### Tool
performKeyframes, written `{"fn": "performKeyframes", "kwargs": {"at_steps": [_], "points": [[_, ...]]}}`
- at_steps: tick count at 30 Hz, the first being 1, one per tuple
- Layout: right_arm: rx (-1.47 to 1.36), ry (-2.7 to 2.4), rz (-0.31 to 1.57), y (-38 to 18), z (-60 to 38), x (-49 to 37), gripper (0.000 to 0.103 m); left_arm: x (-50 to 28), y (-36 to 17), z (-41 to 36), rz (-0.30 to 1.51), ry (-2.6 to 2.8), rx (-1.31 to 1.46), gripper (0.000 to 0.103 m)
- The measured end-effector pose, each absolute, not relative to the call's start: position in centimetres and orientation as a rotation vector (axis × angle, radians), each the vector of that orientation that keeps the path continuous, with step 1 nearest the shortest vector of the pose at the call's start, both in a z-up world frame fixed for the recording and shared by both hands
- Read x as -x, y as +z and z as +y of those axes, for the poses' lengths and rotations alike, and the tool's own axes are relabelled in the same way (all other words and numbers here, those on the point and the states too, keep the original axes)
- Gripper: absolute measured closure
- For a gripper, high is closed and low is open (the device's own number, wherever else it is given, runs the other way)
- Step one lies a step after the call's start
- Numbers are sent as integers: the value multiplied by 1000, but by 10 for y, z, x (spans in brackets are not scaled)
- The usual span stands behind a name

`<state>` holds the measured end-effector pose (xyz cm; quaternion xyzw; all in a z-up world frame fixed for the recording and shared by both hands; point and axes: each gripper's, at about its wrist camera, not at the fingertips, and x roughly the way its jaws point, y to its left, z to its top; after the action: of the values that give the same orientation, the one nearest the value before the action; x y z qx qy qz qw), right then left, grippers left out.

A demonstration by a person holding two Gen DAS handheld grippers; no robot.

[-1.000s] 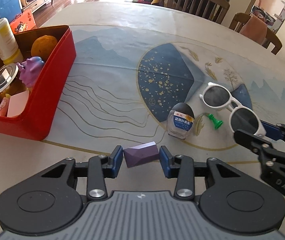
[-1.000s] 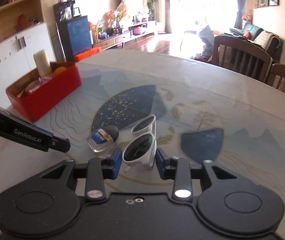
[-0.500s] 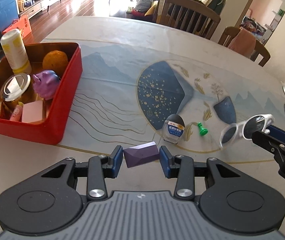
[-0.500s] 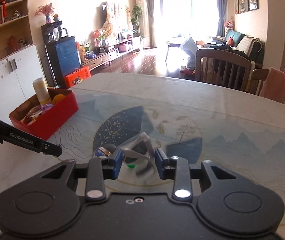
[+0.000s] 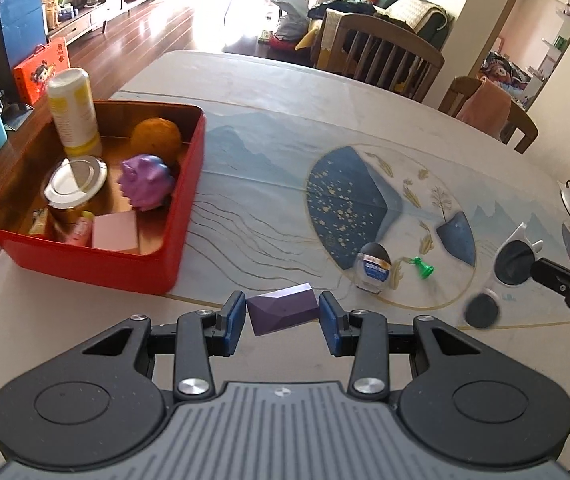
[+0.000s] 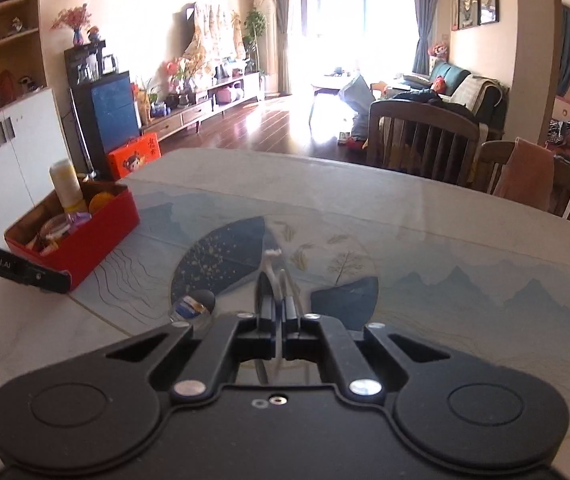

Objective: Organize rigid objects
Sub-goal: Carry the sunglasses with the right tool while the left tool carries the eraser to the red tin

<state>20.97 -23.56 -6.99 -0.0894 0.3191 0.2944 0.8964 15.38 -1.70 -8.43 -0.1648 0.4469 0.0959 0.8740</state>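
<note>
Gripping a purple faceted block between its 2 blue pads, the left claw hangs low over the bench, the block spanning the gap from pad to pad. Just ahead and to its left sits a red box holding a pink block, a purple toy, a round mirror-topped jar, an orange ball and a tall white-and-yellow bottle that stands upright in the far corner. Ahead and to the right, a small clear bottle with a black cap lies on the printed blue circle, a green pawn-shaped piece just beside it. Farther right, the right claw is pressed together on white sunglasses, pinching the frame edge-on and holding them clear of the bench, 1 lens above the other. Beyond the bench's far edge stand 2 wooden chairs, the right one draped with a pink cloth.
</note>
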Motion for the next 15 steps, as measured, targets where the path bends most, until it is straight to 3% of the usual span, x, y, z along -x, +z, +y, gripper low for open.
{"fn": "performKeyframes", "kwargs": {"at_steps": [15], "points": [[104,694,591,-12,-182,-194,101,-134,-60,37,863,193,360,64]]}}
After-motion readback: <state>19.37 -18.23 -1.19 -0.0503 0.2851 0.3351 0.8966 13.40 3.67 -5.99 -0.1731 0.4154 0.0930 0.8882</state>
